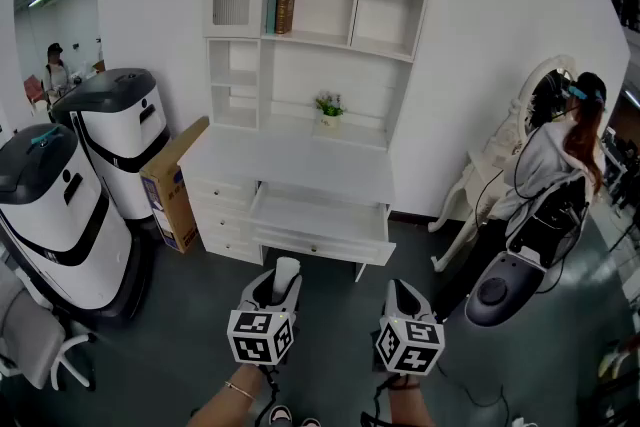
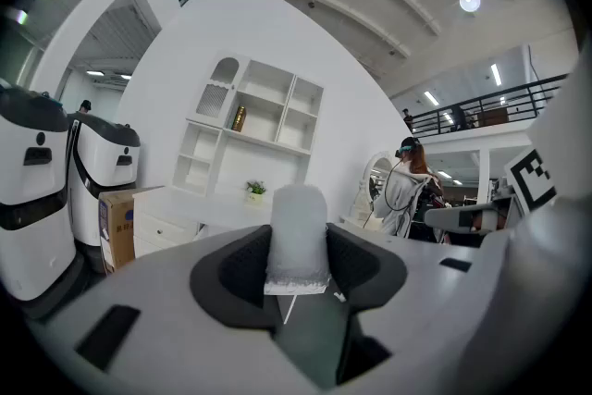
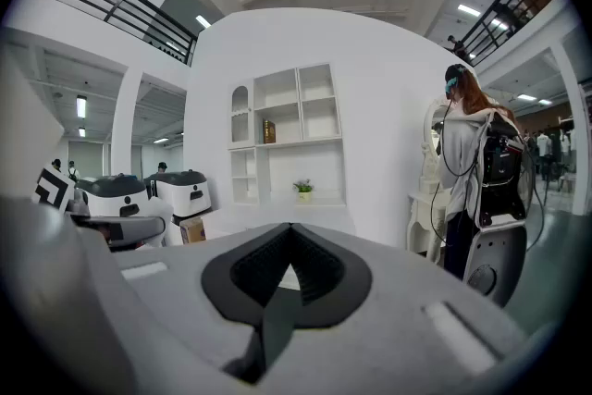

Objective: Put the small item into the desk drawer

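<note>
1. Left tool (image 1: 276, 289): jaws set wide, pads clamped on the small white item (image 2: 298, 229). The item stands upright between them, its rounded end past the tips.
2. Right tool (image 3: 291, 240): jaws closed together, nothing in them.
3. Both tools sit side by side over the grey floor (image 1: 335, 287), in front of the white desk (image 1: 300, 160) and well apart from it.
4. Middle drawer (image 1: 318, 217) is pulled out.
5. Potted plant (image 1: 329, 106) sits at the back of the desk; a cardboard box (image 1: 172, 180) leans against its left side.
</note>
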{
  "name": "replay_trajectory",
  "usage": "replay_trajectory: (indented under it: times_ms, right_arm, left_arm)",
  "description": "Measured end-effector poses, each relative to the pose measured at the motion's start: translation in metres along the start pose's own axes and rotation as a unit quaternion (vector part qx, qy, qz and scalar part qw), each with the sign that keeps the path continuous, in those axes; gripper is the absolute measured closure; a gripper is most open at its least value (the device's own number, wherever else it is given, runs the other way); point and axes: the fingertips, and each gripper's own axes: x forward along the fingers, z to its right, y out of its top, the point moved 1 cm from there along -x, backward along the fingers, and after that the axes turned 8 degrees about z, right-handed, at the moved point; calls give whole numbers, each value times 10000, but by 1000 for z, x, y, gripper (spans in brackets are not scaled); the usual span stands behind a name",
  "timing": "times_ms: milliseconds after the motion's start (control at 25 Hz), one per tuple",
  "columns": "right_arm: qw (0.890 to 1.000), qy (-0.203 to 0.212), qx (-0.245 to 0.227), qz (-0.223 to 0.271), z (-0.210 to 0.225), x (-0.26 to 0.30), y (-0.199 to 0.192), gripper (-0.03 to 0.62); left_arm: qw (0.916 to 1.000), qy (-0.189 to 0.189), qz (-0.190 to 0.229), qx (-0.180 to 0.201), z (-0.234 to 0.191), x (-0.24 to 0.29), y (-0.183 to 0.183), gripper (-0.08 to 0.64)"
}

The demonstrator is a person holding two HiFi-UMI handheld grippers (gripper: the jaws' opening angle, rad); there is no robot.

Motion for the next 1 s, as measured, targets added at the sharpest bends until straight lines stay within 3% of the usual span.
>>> replay_trajectory:
  times_ms: [400, 1000]
  right_arm:
    - [9999, -25, 132, -10, 0, 12, -2, 588]
    - [9988, -380, 245, -206, -10, 24, -31, 588]
  left_arm:
    - [10000, -32, -46, -80, -8, 13, -4, 385]
    - [9997, -96, -125, -192, -54, 23, -16, 385]
